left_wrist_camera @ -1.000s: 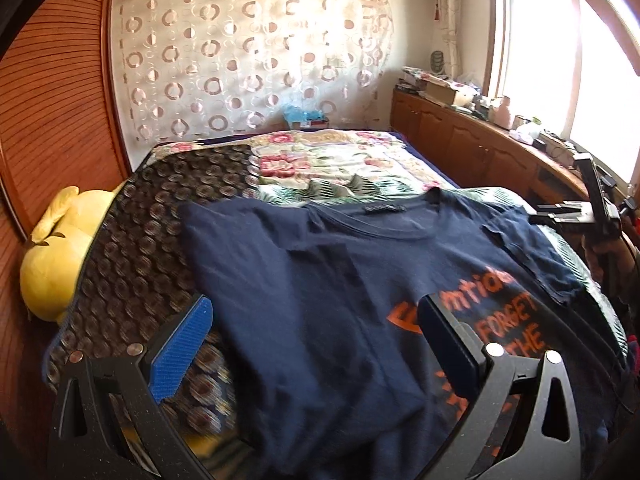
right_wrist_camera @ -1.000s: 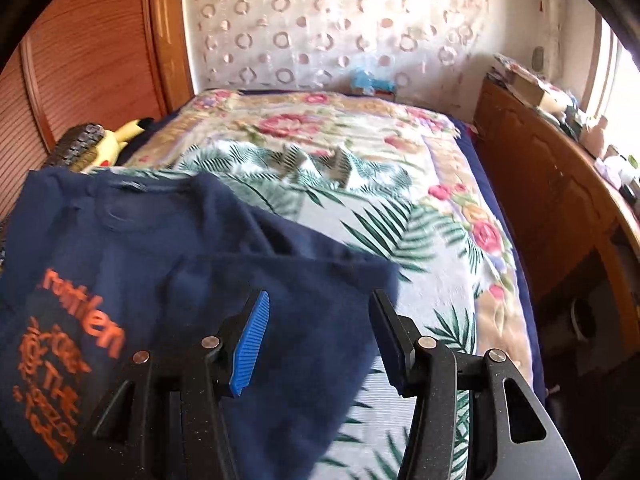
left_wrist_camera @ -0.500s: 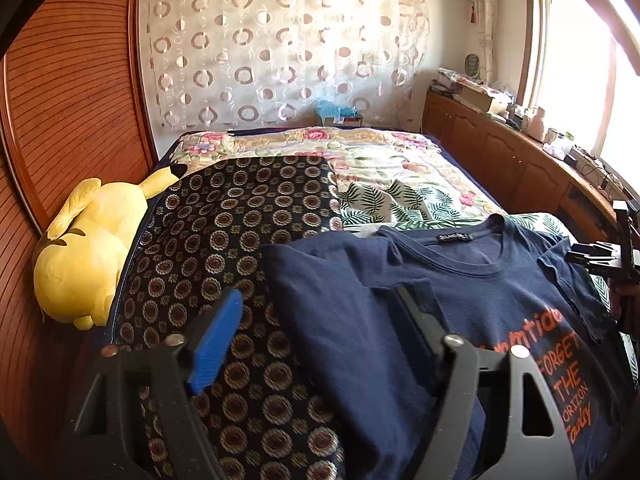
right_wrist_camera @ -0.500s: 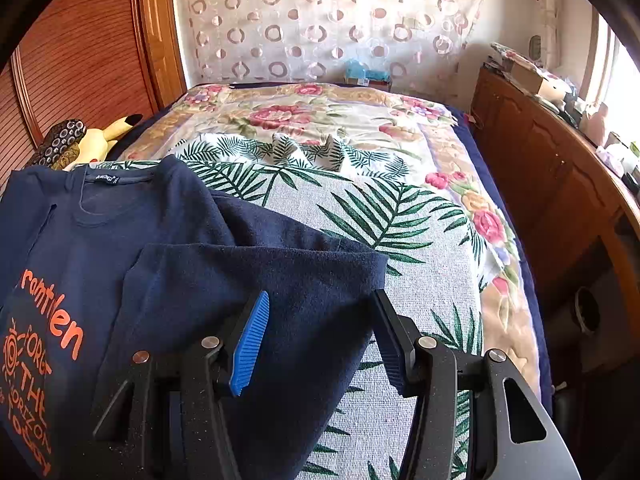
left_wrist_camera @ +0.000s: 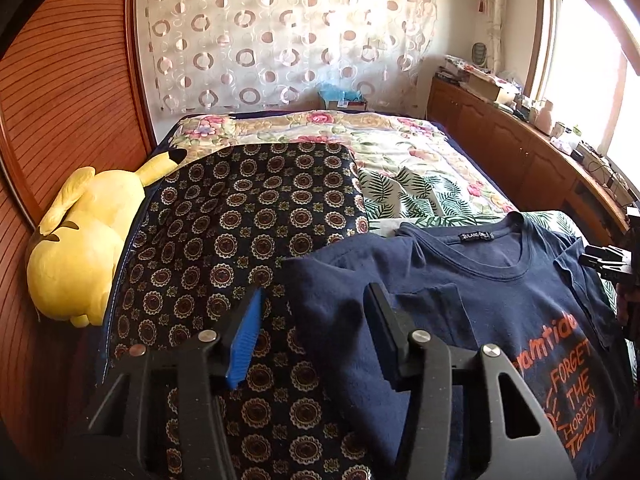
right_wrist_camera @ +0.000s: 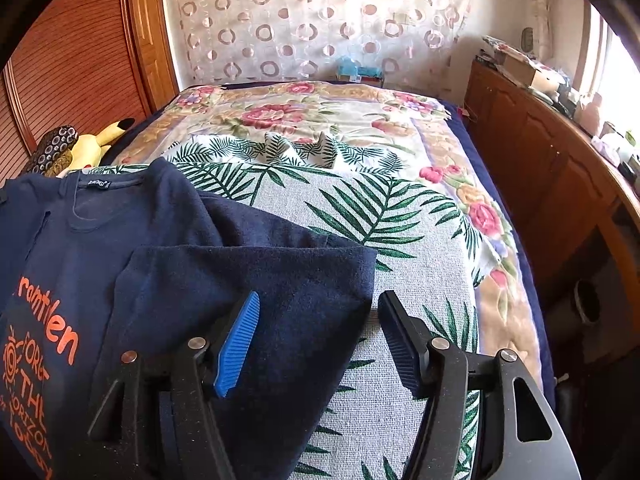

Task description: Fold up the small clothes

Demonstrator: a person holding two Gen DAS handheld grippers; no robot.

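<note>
Your left gripper (left_wrist_camera: pixel 314 320) was released above the left side of the navy T-shirt (left_wrist_camera: pixel 472 320), and your right gripper (right_wrist_camera: pixel 320 332) was also released, holding nothing, above the shirt's folded right sleeve (right_wrist_camera: pixel 256 280). The shirt lay flat on the near part of the bed (right_wrist_camera: pixel 420 240), print up and collar pointing to the far end, its left side on the dark patterned blanket (left_wrist_camera: pixel 240 220). Farther, a yellow plush toy (left_wrist_camera: pixel 80 248) lay at the bed's left edge.
</note>
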